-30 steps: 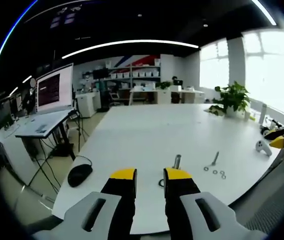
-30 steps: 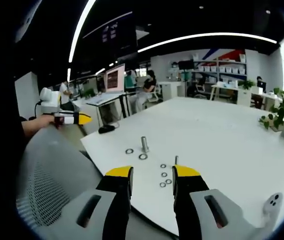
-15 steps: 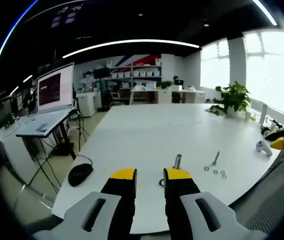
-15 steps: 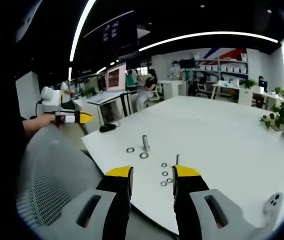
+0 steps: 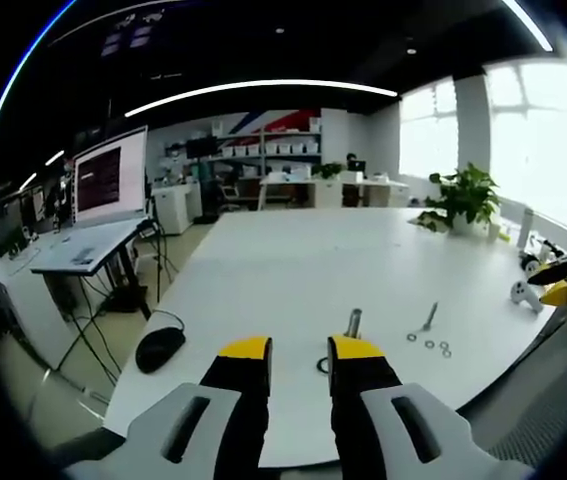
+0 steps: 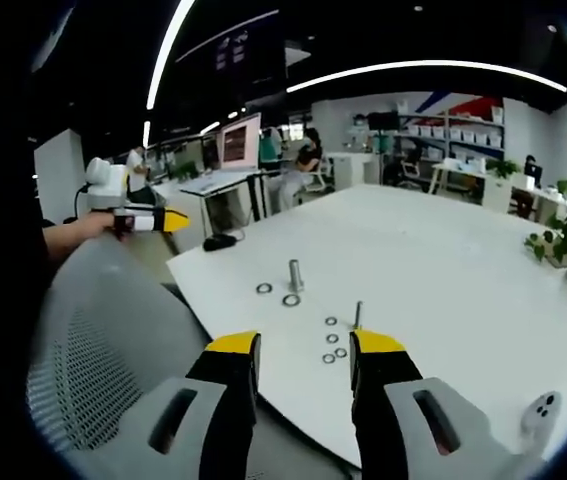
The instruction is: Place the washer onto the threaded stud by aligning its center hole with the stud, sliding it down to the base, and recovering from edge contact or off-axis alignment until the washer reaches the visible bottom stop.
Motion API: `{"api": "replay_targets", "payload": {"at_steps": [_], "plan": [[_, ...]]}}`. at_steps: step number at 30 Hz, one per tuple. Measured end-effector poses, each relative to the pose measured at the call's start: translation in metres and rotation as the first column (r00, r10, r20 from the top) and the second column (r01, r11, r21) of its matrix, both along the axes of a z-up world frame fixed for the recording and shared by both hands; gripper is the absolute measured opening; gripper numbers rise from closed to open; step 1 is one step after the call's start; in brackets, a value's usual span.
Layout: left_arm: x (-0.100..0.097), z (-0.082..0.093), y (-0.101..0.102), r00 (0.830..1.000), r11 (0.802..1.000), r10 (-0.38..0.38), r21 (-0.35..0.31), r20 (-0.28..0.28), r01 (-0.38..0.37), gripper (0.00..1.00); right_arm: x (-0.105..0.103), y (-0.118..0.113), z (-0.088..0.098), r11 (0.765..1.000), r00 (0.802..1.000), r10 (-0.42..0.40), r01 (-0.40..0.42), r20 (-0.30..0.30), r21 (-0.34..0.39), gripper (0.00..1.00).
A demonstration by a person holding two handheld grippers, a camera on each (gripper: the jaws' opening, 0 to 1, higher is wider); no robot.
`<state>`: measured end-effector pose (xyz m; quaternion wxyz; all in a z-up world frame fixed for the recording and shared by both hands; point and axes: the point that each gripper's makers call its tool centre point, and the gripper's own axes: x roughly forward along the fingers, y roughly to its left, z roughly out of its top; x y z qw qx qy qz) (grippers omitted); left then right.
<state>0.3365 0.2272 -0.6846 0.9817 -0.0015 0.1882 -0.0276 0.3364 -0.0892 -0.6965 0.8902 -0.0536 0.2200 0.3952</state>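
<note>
Washer (image 6: 291, 300) position: in the right gripper view we see it flat on the white surface (image 6: 443, 260), at frame center, touching or just beside the base of the upright threaded stud (image 6: 295, 275). A second washer (image 6: 264, 288) lies to the left of the stud. Right of these, three small washers (image 6: 333, 339) lie near a slim bolt (image 6: 357, 314).

In the left gripper view, from left to right, we see a black mouse (image 5: 159, 349) near the surface edge, the left claw (image 5: 298, 350) at bottom center, the threaded stud (image 5: 353, 323) just above its right jaw, and the slim bolt (image 5: 429, 318) with small washers (image 5: 431, 345).

Left claw state: jaws spread, nothing between them. The right claw (image 6: 304, 345), at the bottom center of its own view, is likewise spread and empty.

In the right gripper view, the left claw (image 6: 168, 220) appears at the left edge, held by a hand (image 6: 78, 232).
</note>
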Motion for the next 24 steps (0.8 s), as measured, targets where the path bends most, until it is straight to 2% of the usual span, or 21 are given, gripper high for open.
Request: {"api": "replay_targets", "payload": {"at_steps": [3,7,13,22,24], "plan": [[0.001,0.001,-0.001,1.000,1.000,-0.005,0.007,0.008,0.005,0.21,0.000,0.000,-0.002,1.000,1.000,0.006,-0.007,-0.006,-0.017,0.44],[0.000,0.001,0.000,1.000,1.000,-0.002,0.005,0.007,0.002,0.21,-0.001,0.002,-0.003,1.000,1.000,0.020,-0.021,-0.012,-0.020,0.45],[0.000,0.003,-0.002,1.000,1.000,-0.011,0.007,0.018,0.010,0.21,-0.001,0.001,-0.008,0.996,0.999,0.050,-0.051,-0.013,-0.068,0.55],[0.000,0.006,-0.003,0.999,1.000,-0.015,-0.004,0.035,0.016,0.22,0.003,0.002,-0.014,0.986,0.991,0.126,-0.131,-0.051,-0.108,0.56],[0.000,0.008,-0.002,0.999,1.000,-0.008,-0.009,0.045,0.009,0.24,0.007,0.003,-0.013,0.987,0.990,0.125,-0.131,-0.064,-0.093,0.56]]}}
